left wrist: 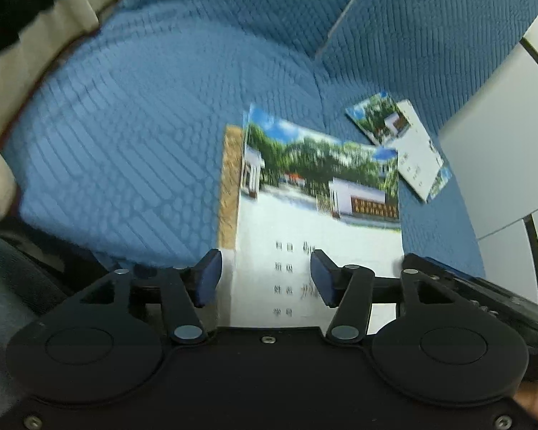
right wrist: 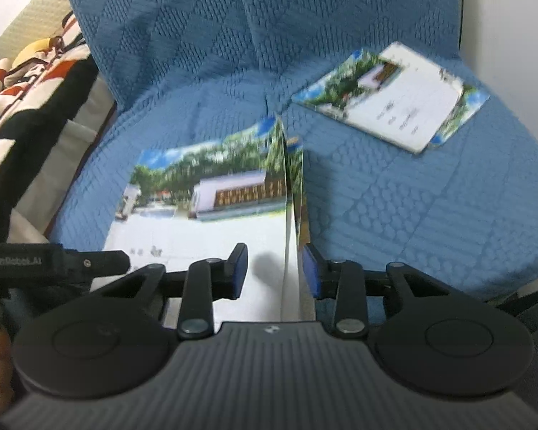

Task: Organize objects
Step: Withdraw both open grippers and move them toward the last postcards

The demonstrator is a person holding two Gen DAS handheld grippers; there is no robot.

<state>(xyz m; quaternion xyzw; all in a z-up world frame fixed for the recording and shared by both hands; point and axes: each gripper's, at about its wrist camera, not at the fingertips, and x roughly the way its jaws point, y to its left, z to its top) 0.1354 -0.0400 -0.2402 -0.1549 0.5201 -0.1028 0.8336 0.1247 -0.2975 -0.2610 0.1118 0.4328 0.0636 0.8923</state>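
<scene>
A thin notebook (left wrist: pixel 315 193) with a photo cover of trees and a white building lies on a blue knitted cover (left wrist: pixel 143 125). My left gripper (left wrist: pixel 265 274) is open, its blue pads either side of the notebook's near edge. In the right wrist view the same notebook (right wrist: pixel 204 193) shows with its right edge lifted on end. My right gripper (right wrist: pixel 274 270) is open, and that raised edge stands between its fingers. Further right lie two more notebooks stacked askew (right wrist: pixel 394 96); they also show in the left wrist view (left wrist: pixel 401 143).
The blue cover (right wrist: pixel 412 215) drapes over a seat and its backrest. A patterned black, white and orange cloth (right wrist: pixel 28 100) lies at the left. A white wall or panel (left wrist: pixel 502 143) stands to the right. The other gripper (right wrist: pixel 53 258) shows at the left edge.
</scene>
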